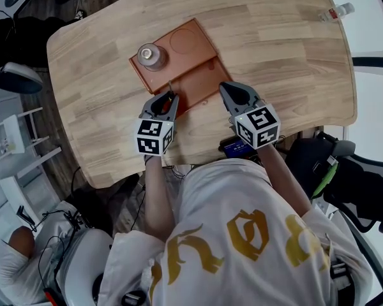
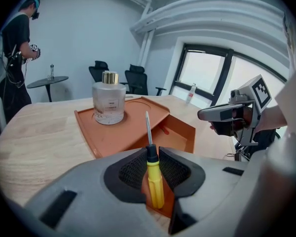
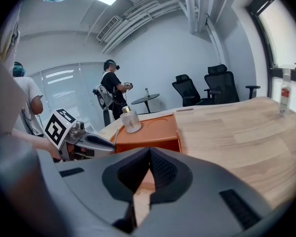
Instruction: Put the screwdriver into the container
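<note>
My left gripper [image 2: 152, 149] is shut on a screwdriver [image 2: 154, 180] with a yellow handle; its metal shaft points forward over the orange container [image 2: 113, 135]. In the head view the left gripper [image 1: 166, 99] hovers at the container's [image 1: 198, 43] near edge, beside its sunken compartment [image 1: 201, 81]. A glass bottle [image 1: 150, 56] with a gold cap stands in the container's round recess. My right gripper [image 1: 226, 88] is shut with nothing in it, at the container's near right corner. In the right gripper view its jaws [image 3: 149, 153] meet in front of the container [image 3: 153, 128].
A clear plastic bottle [image 1: 337, 11] lies at the table's far right edge. The wooden table [image 1: 274, 56] curves round close to my body. Office chairs [image 3: 207, 89] and a small round table [image 3: 145, 99] stand behind, and people stand at the left.
</note>
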Tool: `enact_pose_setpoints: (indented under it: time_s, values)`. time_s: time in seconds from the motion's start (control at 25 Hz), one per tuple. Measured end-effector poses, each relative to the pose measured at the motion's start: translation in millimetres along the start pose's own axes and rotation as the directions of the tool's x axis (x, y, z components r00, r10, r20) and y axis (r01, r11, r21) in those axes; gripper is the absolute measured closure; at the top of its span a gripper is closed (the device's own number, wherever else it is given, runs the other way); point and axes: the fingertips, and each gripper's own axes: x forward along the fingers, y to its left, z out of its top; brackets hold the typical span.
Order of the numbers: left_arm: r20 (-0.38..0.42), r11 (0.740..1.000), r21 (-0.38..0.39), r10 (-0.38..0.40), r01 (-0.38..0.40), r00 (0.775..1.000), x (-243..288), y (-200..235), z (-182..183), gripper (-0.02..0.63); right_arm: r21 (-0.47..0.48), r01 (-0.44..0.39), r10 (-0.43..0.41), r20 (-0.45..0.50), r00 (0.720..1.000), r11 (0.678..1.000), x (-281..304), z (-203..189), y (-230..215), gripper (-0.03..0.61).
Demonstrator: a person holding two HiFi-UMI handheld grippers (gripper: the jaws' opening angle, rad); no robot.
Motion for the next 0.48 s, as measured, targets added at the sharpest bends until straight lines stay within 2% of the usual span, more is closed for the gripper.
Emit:
enact_pose_setpoints:
  time_s: [0.24, 0.48]
  values:
    - [-0.053, 0.999, 0.04, -0.005, 0.007, 0.999, 1.7, -0.1, -2.6, 0.537, -0.007, -0.01, 0.01, -0.006, 1.0, 1.0, 3.4, -0.5, 5.4, 0.569]
    - [-0.074, 0.999, 0.031, -0.015, 0.018, 0.997, 5.7, 0.4, -2.6, 0.537, -0.006, -0.007, 0.007, -0.008, 1.0, 1.0, 4.7, -0.7, 4.6, 0.569]
